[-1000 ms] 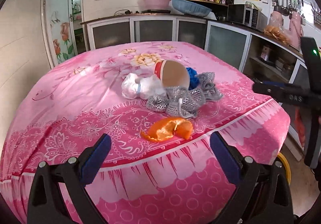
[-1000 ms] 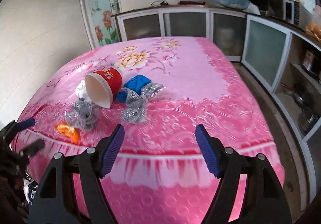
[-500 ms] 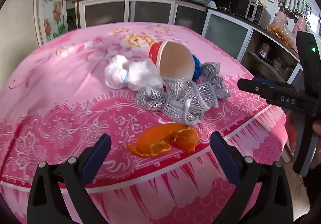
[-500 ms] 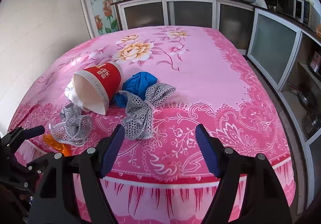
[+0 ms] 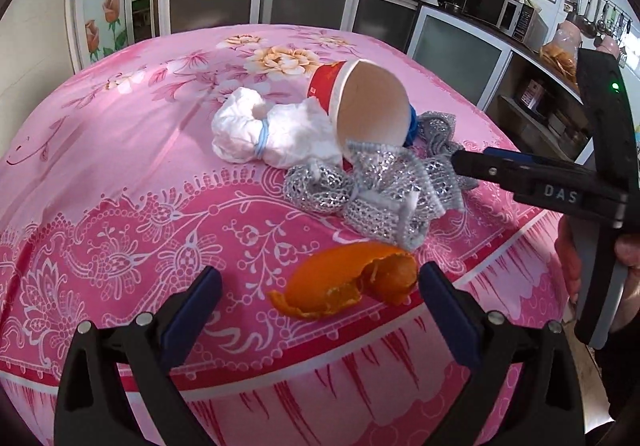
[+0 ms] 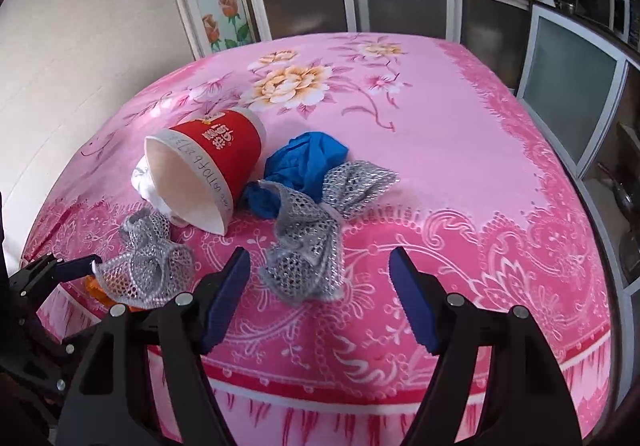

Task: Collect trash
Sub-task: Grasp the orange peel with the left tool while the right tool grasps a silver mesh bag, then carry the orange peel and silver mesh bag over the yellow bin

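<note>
An orange peel [image 5: 344,286] lies near the front edge of the pink-clothed table [image 5: 120,166], between the fingers of my open left gripper [image 5: 320,302], close to the right pad. Behind it lie silver mesh [image 5: 360,190], a white wad [image 5: 272,130] and a tipped red paper cup [image 5: 360,106]. In the right wrist view the cup [image 6: 208,170] lies beside a blue wad [image 6: 304,162]. A silver mesh piece [image 6: 308,246] lies just ahead of my right gripper [image 6: 320,286], whose jaws are closing with nothing pressed between them. A second mesh [image 6: 148,266] lies at the left.
Kitchen cabinets [image 6: 360,6] run along the back and right walls, with a gap of floor beside the table's right side. A door with rose decals [image 5: 104,6] stands at the back left. The far half of the table [image 6: 400,94] bears only the flowered cloth.
Both grippers came down and closer to the table. The orange peel now sits between the left fingers, and the mesh piece lies just ahead of the right fingers, which narrowed slightly.
</note>
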A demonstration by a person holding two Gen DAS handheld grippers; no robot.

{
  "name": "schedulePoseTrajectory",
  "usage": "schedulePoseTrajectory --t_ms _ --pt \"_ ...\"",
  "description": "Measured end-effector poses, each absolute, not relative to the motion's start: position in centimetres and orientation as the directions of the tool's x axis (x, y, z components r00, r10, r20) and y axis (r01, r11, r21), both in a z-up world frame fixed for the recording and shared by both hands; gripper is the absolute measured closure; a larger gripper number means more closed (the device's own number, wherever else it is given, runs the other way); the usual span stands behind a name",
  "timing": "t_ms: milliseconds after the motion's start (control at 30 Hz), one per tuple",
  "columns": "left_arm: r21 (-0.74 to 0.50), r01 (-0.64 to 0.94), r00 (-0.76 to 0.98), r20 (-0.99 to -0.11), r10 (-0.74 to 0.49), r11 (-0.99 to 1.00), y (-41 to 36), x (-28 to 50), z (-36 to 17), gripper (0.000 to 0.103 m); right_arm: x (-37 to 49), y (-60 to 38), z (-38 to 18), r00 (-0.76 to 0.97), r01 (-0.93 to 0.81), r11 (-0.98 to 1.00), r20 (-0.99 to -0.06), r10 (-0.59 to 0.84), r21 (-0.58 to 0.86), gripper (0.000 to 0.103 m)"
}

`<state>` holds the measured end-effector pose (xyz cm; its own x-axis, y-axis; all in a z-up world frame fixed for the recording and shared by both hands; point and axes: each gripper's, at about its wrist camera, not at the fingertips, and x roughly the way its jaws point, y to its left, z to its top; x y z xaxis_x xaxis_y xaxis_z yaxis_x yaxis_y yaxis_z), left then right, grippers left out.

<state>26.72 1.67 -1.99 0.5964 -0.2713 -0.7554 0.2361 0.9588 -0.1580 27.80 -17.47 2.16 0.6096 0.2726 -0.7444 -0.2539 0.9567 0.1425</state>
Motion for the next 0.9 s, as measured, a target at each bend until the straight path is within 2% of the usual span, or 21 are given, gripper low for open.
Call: schedulePoseTrajectory --t_ms 167,267,333,400,600,733,900 --pt "-0.154 0.256 0.590 -0.757 -0.280 0.954 1.1 27.4 -2.2 0.009 28.7 -17.1 1.3 0.568 -0.258 0.952 -0.771 0.289 0.167 0.046" --pt "-0.157 0.259 0.584 -0.761 -0.283 0.953 1.0 27.7 -2.2 0.026 29.1 -17.1 0.9 0.550 -0.251 0.952 -0.784 0.287 0.172 0.062" --pt "-0.170 0.265 0.580 -0.758 -0.298 0.949 1.0 27.7 -2.0 0.040 29.1 -17.4 0.8 0.554 -0.233 0.956 -0.784 0.280 0.177 0.079" --pt "-0.182 0.275 0.570 -0.760 -0.312 0.944 1.1 27.6 -1.9 0.057 29.0 -17.4 0.9 0.558 -0.231 0.957 -0.782 0.278 0.175 0.087" --pt "-0.216 0.286 0.556 -0.756 -0.345 0.934 1.4 27.0 -1.3 0.080 28.0 -17.1 1.7 0.586 -0.239 0.959 -0.764 0.269 0.155 0.094" --pt "-0.259 0.277 0.547 -0.750 -0.373 0.925 2.0 26.3 -0.6 0.084 27.3 -17.2 2.6 0.609 -0.240 0.959 -0.746 0.269 0.150 0.095" --pt "-0.248 0.292 0.560 -0.738 -0.375 0.924 2.1 24.6 0.7 0.085 26.4 -18.0 4.0 0.629 -0.231 0.960 -0.728 0.272 0.159 0.095"
